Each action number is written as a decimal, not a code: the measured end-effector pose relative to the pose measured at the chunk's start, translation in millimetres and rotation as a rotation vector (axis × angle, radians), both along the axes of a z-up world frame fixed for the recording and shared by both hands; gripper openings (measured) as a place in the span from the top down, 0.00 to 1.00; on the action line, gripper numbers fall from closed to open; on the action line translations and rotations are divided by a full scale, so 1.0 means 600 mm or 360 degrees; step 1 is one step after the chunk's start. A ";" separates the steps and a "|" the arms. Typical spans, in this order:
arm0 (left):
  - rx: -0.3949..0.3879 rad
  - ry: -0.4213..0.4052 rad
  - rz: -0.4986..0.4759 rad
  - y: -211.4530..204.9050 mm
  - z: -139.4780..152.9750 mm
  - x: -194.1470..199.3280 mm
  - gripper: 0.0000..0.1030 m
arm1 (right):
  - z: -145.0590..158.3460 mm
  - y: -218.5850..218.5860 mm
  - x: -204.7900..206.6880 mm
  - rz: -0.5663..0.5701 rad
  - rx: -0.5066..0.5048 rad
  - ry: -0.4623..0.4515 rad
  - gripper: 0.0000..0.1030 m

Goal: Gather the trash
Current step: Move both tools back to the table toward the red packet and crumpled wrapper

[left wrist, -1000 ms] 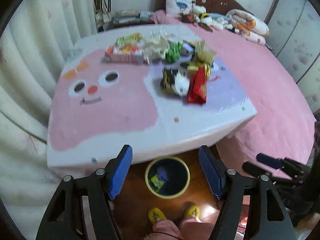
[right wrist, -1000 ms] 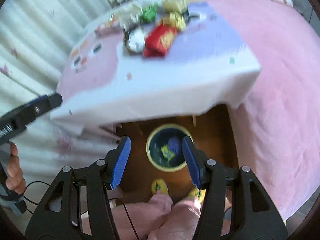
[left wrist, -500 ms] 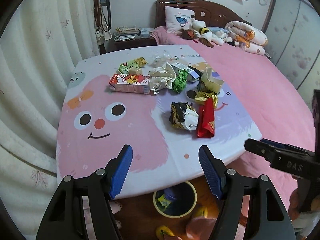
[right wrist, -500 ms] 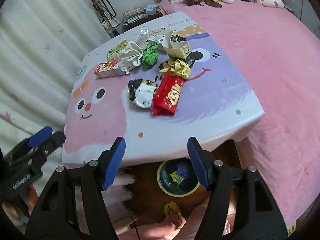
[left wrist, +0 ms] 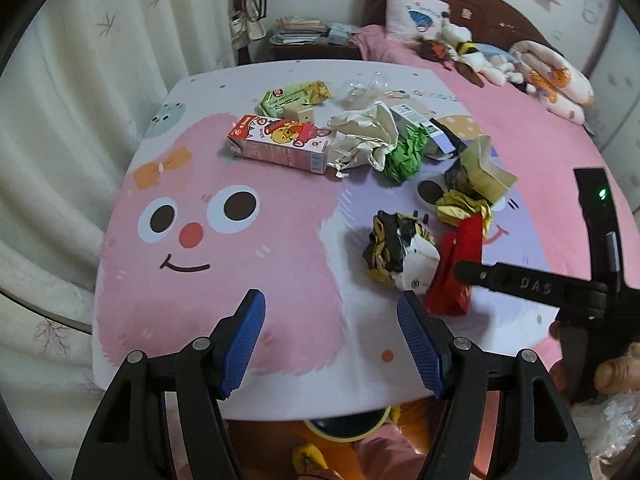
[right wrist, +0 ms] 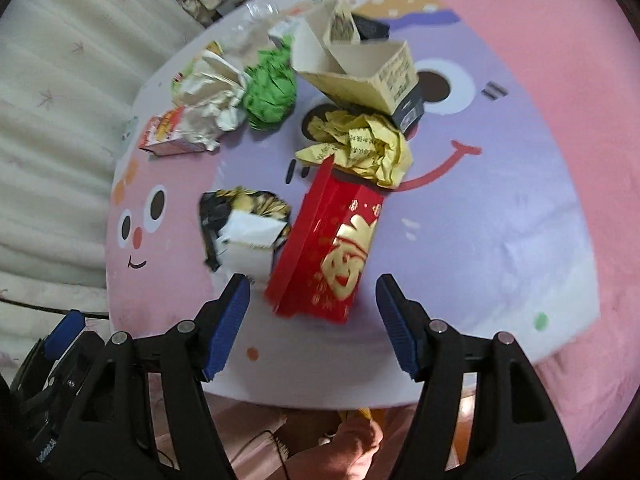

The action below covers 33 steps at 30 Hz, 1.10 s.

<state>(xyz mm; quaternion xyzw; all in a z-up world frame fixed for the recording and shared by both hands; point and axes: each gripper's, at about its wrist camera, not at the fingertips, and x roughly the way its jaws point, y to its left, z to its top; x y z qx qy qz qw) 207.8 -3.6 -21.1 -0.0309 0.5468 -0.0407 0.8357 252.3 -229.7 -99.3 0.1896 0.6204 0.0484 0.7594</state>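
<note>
Trash lies on a cartoon-print table [left wrist: 248, 248]. A red box with gold print [right wrist: 332, 248] lies just ahead of my right gripper [right wrist: 312, 300], which is open and empty, its jaws either side of the box's near end. A black and gold crumpled wrapper [right wrist: 244, 224] lies left of it; it also shows in the left wrist view [left wrist: 400, 252]. My left gripper [left wrist: 332, 320] is open and empty over the table's near edge. Behind lie yellow crumpled paper [right wrist: 360, 148], an open cardboard box [right wrist: 360, 72], a green paper ball [right wrist: 272, 88], white crumpled paper [left wrist: 364, 136] and a red carton [left wrist: 280, 142].
A bin [left wrist: 348, 428] with a yellow rim stands on the floor under the table's near edge. A pink bed [left wrist: 532, 128] with pillows and soft toys lies to the right. A white curtain [left wrist: 68, 100] hangs on the left. A green packet [left wrist: 294, 96] lies at the table's far side.
Both grippers have risen from over the bin and moved forward over the table. The right gripper has closed in on the red box. Both stay open.
</note>
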 end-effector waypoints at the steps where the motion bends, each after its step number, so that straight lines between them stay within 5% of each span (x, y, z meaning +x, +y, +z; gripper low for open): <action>1: -0.0003 0.0011 0.0016 -0.006 -0.007 0.011 0.32 | -0.015 -0.004 0.012 0.0007 0.0019 0.0030 0.39; 6: -0.0017 0.0047 0.0058 -0.029 -0.029 0.052 0.32 | -0.053 -0.015 0.041 0.0049 0.0061 0.0090 0.40; 11: -0.0083 0.0098 0.0069 -0.051 -0.049 0.083 0.32 | -0.072 -0.012 0.049 0.0120 0.0132 0.0105 0.53; 14: -0.0113 0.0144 0.0046 -0.069 -0.064 0.098 0.32 | -0.078 -0.015 0.049 0.0154 0.0155 0.0113 0.64; 15: -0.0125 0.0168 0.0034 -0.078 -0.073 0.106 0.32 | -0.080 -0.018 0.048 0.0153 0.0170 0.0117 0.70; 16: -0.0128 0.0177 0.0028 -0.083 -0.077 0.108 0.32 | -0.082 -0.023 0.047 0.0153 0.0190 0.0118 0.87; 19: -0.0143 0.0226 -0.0013 -0.105 -0.097 0.120 0.32 | -0.083 -0.038 0.043 0.0164 0.0229 0.0115 1.00; 33: -0.0072 0.0290 0.0048 -0.136 -0.154 0.173 0.32 | -0.068 -0.094 0.013 0.0239 0.0248 0.0045 1.00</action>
